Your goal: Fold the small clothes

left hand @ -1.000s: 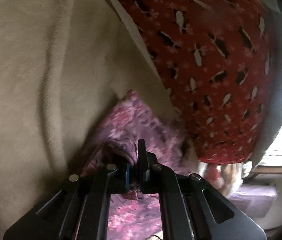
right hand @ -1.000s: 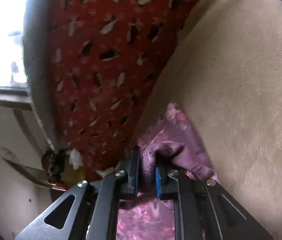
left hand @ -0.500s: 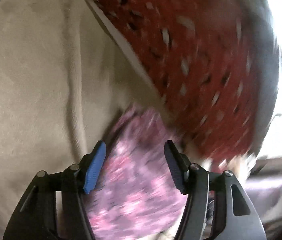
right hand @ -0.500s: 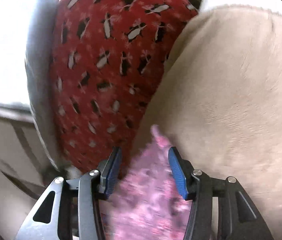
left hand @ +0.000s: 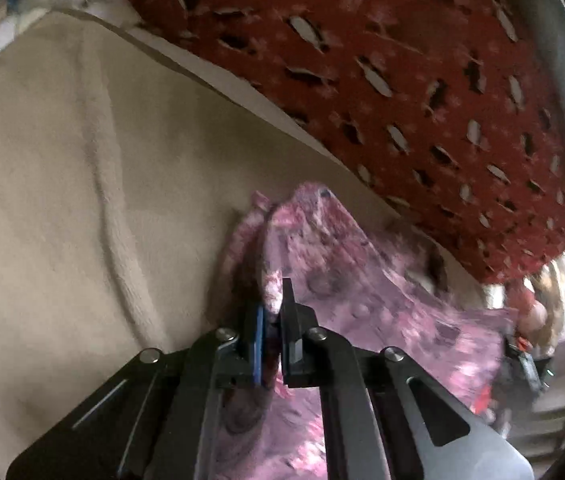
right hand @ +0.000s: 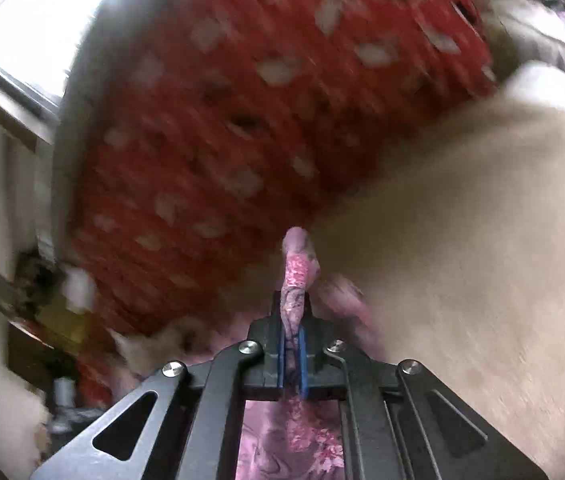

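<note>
A small pink and purple floral garment (left hand: 366,288) lies on a beige blanket (left hand: 62,200). My left gripper (left hand: 272,312) is shut on a bunched edge of the garment near its left side. In the right wrist view my right gripper (right hand: 293,320) is shut on another fold of the same garment (right hand: 297,276), which sticks up between the blue pads. The cloth spreads to the right of the left gripper and hangs below the right one.
A red patterned cloth (left hand: 422,92) covers the area behind the garment and also shows in the right wrist view (right hand: 222,140). A bright window (right hand: 42,20) is at the upper left. Clutter (left hand: 530,320) lies past the bed edge.
Both grippers were shut on the garment, opened half a second ago, and now are shut again on new folds of it. The right wrist view is blurred by motion.
</note>
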Demonstrator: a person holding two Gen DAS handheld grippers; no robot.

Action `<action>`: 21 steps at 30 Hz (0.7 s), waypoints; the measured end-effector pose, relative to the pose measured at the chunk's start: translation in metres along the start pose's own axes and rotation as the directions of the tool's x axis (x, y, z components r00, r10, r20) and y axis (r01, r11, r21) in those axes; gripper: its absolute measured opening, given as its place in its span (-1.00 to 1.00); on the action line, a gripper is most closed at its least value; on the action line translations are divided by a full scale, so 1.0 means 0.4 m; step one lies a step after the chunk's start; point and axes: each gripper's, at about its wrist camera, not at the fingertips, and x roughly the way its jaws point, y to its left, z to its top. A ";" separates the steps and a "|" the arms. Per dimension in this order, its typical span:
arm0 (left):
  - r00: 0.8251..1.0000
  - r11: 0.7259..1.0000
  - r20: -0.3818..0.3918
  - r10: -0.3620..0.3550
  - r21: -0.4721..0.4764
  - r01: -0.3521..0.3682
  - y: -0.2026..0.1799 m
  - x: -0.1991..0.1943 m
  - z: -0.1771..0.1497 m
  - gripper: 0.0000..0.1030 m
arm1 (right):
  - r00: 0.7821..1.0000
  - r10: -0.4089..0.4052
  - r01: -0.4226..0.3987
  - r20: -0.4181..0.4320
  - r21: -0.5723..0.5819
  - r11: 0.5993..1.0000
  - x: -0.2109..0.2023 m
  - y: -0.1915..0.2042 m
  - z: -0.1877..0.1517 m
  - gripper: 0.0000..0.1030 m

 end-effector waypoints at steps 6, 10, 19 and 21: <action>1.000 0.996 0.009 0.021 -0.088 -0.020 0.032 0.040 0.001 -0.92 | 0.965 -0.195 0.219 -0.176 0.131 0.967 0.107 -0.131 -0.028 -0.85; 0.998 0.989 0.026 -0.058 -0.133 0.061 0.048 -0.027 -0.033 -0.90 | 0.987 -0.135 0.147 -0.091 0.150 0.978 0.033 -0.120 -0.029 -0.45; 0.985 0.986 0.171 -0.036 -0.152 0.062 0.001 -0.123 -0.246 0.05 | 0.985 -0.041 0.015 -0.167 -0.158 0.987 0.009 0.114 -0.106 -0.42; 0.985 0.992 0.170 0.007 -0.127 0.015 -0.001 -0.099 -0.256 0.05 | 0.969 -0.057 -0.001 -0.241 -0.234 0.972 0.061 0.180 -0.142 -0.42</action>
